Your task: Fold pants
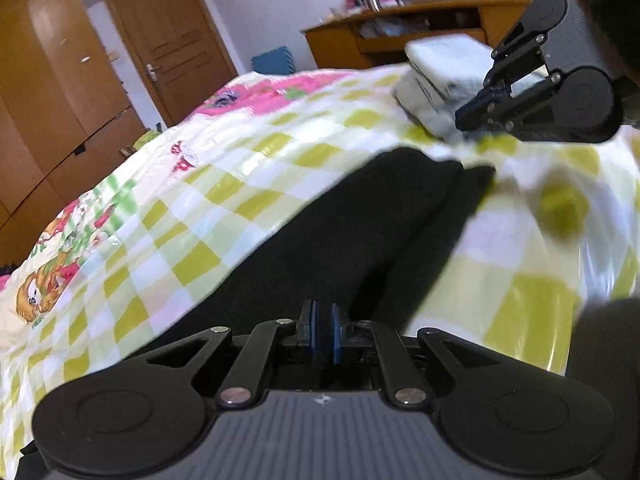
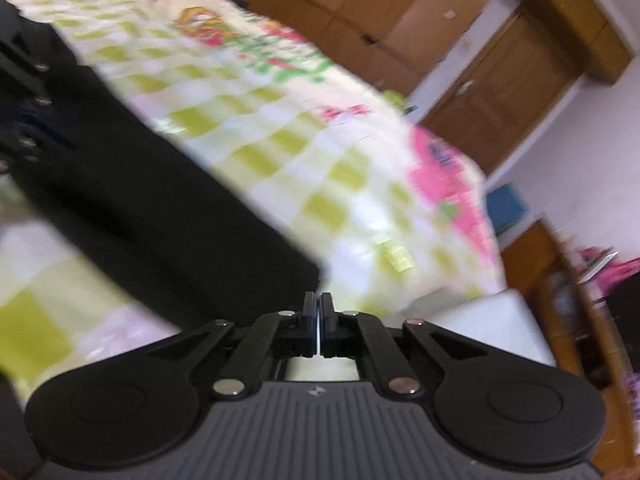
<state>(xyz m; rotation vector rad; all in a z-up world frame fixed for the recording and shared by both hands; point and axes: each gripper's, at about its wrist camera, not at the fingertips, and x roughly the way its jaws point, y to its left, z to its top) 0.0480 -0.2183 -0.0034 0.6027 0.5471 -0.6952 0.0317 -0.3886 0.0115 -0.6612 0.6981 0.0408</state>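
Checked bedspread (image 2: 304,168) blurred beneath pants (image 2: 152,200)

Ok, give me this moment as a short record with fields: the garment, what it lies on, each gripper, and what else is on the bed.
garment: black pants, lying stretched out
surface: checked bedspread, green and white with pink prints
left gripper: jaws nearly together, dark cloth between the pads
right gripper: shut, nothing visible between the pads
other items: pale folded clothes at the bed's far end
background: wooden wardrobe and door
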